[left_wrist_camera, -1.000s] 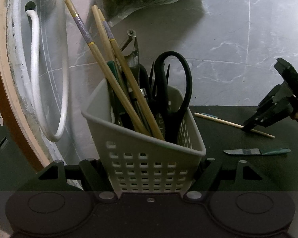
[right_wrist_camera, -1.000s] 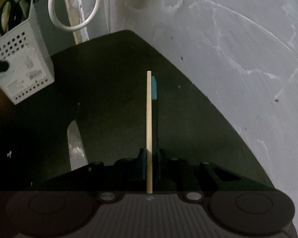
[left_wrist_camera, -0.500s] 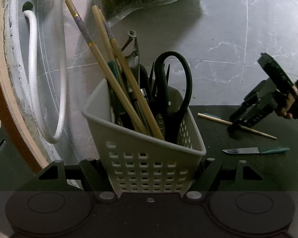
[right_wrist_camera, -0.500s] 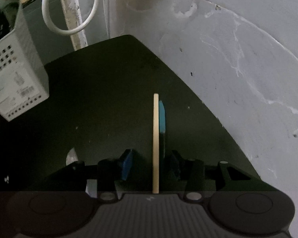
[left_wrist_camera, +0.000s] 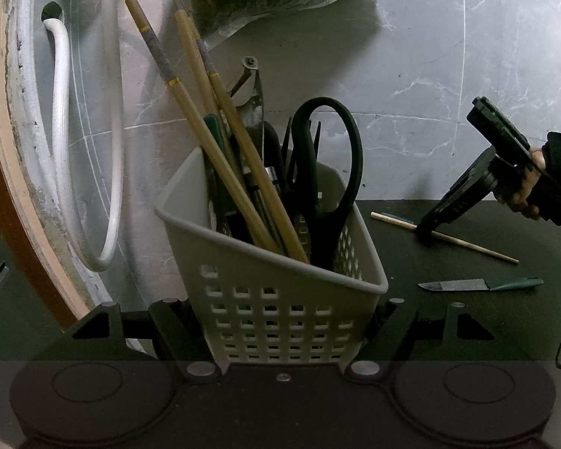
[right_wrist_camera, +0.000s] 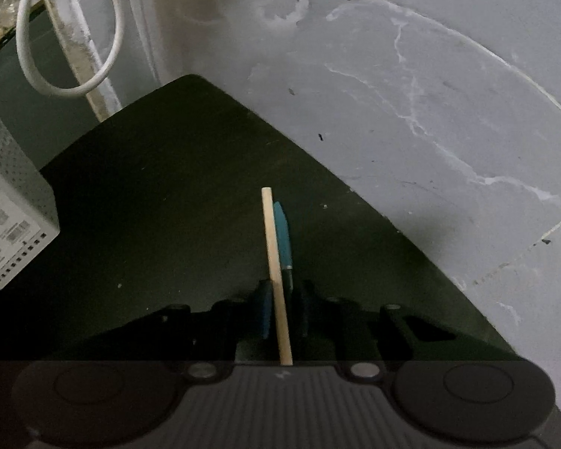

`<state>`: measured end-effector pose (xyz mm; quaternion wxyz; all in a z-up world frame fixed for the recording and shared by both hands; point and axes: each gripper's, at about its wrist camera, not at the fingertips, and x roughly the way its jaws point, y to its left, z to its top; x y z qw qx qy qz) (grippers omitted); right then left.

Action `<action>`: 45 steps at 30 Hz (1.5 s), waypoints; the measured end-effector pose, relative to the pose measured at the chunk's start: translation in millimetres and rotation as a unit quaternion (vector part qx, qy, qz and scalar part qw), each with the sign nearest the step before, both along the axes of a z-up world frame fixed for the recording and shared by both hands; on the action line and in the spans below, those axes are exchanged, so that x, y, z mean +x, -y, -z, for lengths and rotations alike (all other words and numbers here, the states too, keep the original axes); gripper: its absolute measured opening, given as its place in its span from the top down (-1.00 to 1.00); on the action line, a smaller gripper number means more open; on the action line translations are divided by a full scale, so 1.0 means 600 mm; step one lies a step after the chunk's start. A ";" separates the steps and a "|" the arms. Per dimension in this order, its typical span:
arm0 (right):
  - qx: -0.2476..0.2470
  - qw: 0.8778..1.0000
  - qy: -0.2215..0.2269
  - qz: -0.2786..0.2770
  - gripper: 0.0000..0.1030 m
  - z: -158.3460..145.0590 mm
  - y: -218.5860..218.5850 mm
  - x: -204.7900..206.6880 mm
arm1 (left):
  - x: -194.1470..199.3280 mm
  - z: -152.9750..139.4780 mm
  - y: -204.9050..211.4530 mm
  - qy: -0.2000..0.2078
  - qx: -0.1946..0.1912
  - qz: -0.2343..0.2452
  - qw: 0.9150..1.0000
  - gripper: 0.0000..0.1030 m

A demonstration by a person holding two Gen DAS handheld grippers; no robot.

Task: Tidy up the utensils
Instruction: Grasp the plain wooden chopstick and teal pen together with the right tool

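Right gripper (right_wrist_camera: 282, 308): closed around chopstick (right_wrist_camera: 275, 262), low on dark mat (right_wrist_camera: 168, 205).
Left gripper (left_wrist_camera: 280, 321): clamped on utensil basket (left_wrist_camera: 280, 299).
Risk: teal pen (right_wrist_camera: 283, 239) touching chopstick, likely dragged or pinched along.

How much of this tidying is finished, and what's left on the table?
Done: scissors and chopsticks stand in the basket, gripped by the left gripper. In hand: the right gripper closing around a loose chopstick. Left: that chopstick, the teal pen beside it, and a knife.

Label on utensil basket (right_wrist_camera: 3, 232) — print blurred, nothing readable
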<state>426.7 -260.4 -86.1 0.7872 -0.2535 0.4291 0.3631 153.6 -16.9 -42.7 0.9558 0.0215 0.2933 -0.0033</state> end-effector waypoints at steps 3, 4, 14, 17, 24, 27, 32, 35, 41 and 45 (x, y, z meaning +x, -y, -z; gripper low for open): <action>0.002 1.000 0.003 0.018 0.72 0.002 -0.004 -0.003 | -0.001 0.000 0.000 0.001 -0.002 -0.001 1.000 -0.48; 0.005 1.000 0.001 0.028 0.73 0.001 -0.003 -0.002 | -0.001 0.000 0.000 0.001 -0.002 -0.001 1.000 -0.48; 0.007 0.999 0.020 0.034 0.73 0.008 0.005 -0.024 | -0.001 0.000 0.000 0.001 -0.002 -0.001 1.000 -0.48; 0.007 0.999 0.018 0.030 0.73 0.007 0.005 -0.029 | -0.001 0.000 -0.001 0.001 -0.001 0.000 1.000 -0.48; -0.007 1.000 0.013 0.024 0.58 0.004 0.003 -0.033 | -0.001 0.000 -0.001 0.001 0.000 0.002 1.000 -0.48; -0.016 1.000 0.008 0.015 0.44 0.003 0.007 -0.039 | -0.002 0.000 -0.001 0.001 0.000 0.002 1.000 -0.48; 0.000 0.999 -0.004 0.038 0.63 0.004 0.023 -0.038 | -0.003 0.001 -0.002 0.002 -0.002 0.002 1.000 -0.48; -0.004 0.999 0.002 0.046 0.73 0.004 0.018 -0.043 | -0.003 0.001 -0.002 0.002 -0.003 0.002 1.000 -0.48; 0.002 0.999 0.016 0.040 0.74 0.007 0.021 -0.051 | -0.003 0.001 -0.002 0.003 -0.002 0.003 1.000 -0.48; 0.001 0.999 0.037 0.021 0.74 0.009 0.022 -0.067 | -0.002 0.000 -0.002 0.002 -0.001 0.004 1.000 -0.48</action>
